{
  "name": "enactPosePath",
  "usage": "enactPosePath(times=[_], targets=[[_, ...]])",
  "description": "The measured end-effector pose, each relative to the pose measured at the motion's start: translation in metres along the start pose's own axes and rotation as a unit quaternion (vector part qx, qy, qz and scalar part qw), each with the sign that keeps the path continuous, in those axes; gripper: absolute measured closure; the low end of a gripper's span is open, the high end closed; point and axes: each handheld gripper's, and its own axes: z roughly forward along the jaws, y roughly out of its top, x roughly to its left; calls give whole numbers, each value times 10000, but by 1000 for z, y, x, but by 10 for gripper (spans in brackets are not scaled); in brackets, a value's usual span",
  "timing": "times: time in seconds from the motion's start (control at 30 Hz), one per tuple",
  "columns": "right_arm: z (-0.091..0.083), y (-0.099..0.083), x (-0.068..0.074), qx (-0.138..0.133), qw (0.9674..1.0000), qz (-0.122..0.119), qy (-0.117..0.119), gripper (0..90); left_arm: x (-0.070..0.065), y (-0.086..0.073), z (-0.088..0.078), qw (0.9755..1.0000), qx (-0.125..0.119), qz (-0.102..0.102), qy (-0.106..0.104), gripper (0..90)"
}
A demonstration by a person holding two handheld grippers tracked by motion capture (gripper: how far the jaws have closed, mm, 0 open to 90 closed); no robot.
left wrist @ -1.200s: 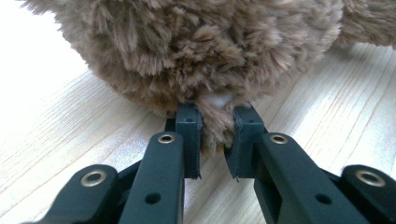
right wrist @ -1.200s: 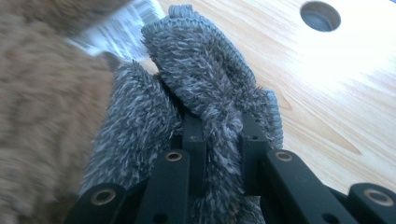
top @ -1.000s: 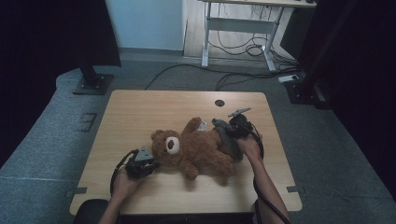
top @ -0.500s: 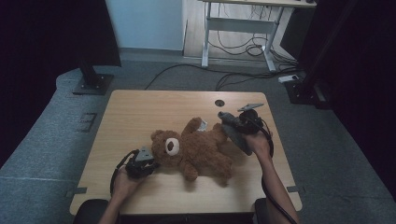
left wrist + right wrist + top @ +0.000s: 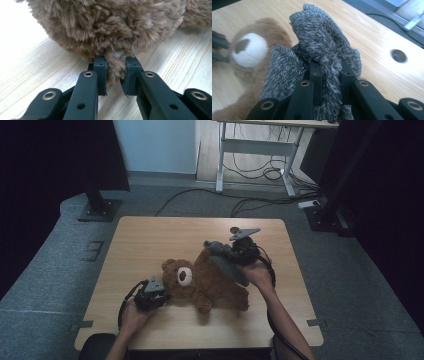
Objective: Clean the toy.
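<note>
A brown plush teddy bear with a white muzzle (image 5: 210, 282) lies on its back near the middle of the pale wooden worktop (image 5: 150, 240), head toward the person's left. The left claw (image 5: 159, 296) sits low at the bear's head; in the left gripper view its jaws pinch a tuft of brown fur (image 5: 115, 66) at the underside of the head, just above the wood. The right claw (image 5: 227, 255) is raised over the bear's body and pinches a fuzzy grey knitted garment with a ribbed edge (image 5: 324, 47), which bunches up between the jaws and droops to either side.

Both things look light and very soft. The garment has no stiffness: it folds wherever it is gripped, so a pinch on loose pile may slide, while the ribbed hem looks the firmer place to hold. The bear's stuffing should give under pressure and spring back, and nothing here seems fragile. Gripping only fur risks slipping; an ear, a limb or a seam would likely anchor the bear better while the garment is worked over it.
</note>
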Motion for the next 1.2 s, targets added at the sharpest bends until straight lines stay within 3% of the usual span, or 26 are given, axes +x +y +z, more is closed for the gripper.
enactPosePath(times=[0.27, 0.33, 0.4, 0.53, 0.93, 1.2], targets=[[46, 18, 32, 321, 9983, -354, 329, 773, 0, 0, 0, 10000, 13, 7, -2, 756], [52, 19, 34, 377, 9979, -355, 385, 772, 0, 0, 0, 10000, 16, 7, -5, 756], [70, 19, 38, 569, 9967, -400, 410, 773, 1, 0, 0, 10000, 17, -12, -10, 756], [82, 15, 38, 723, 9955, -444, 413, 773, 2, 0, 0, 10000, 13, -66, -57, 757], [78, 5, 30, 708, 9960, -391, 382, 773, 2, 0, 0, 9998, 17, -151, -150, 768], [61, -7, 17, 629, 9975, -256, 197, 772, 3, 1, -1, 9996, 19, -212, -166, 771]])
